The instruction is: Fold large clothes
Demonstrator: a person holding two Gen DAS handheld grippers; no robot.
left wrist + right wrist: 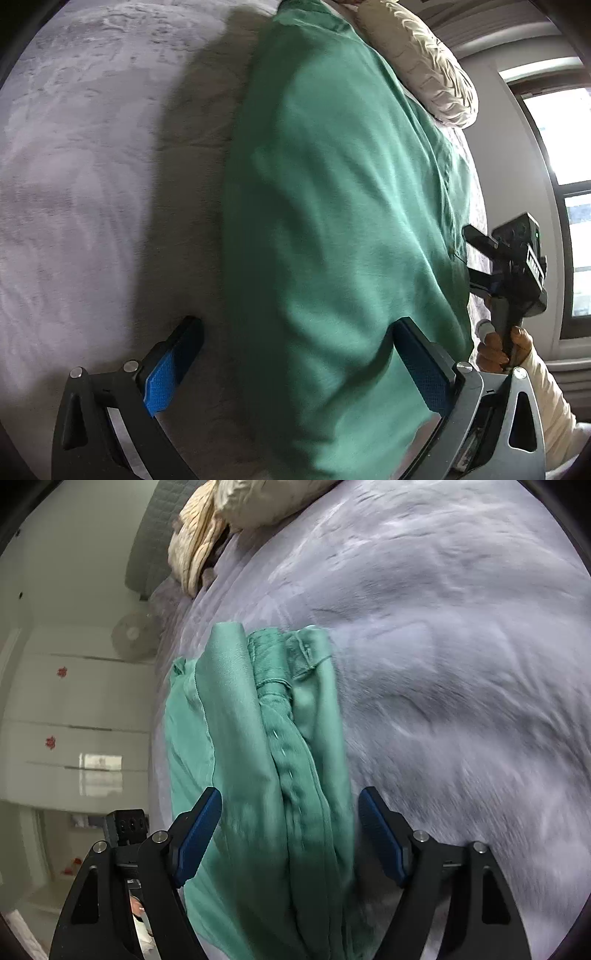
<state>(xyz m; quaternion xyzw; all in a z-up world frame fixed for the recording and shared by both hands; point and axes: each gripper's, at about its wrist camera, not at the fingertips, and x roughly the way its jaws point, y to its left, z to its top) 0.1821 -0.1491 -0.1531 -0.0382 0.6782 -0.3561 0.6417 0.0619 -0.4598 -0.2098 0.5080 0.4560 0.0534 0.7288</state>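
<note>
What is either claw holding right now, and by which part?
Nothing is held. The right claw stands open around the bunched edge of the green garment, pads clear of it. The left claw is open too, the cloth lying loose between its fingers.

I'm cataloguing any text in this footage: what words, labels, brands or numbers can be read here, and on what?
None can be read.
Right gripper: a small white label on its black body, too blurred to read.
Cabinet doors: red marks, decorations rather than legible text.
Green garment: no print or tag showing.
</note>
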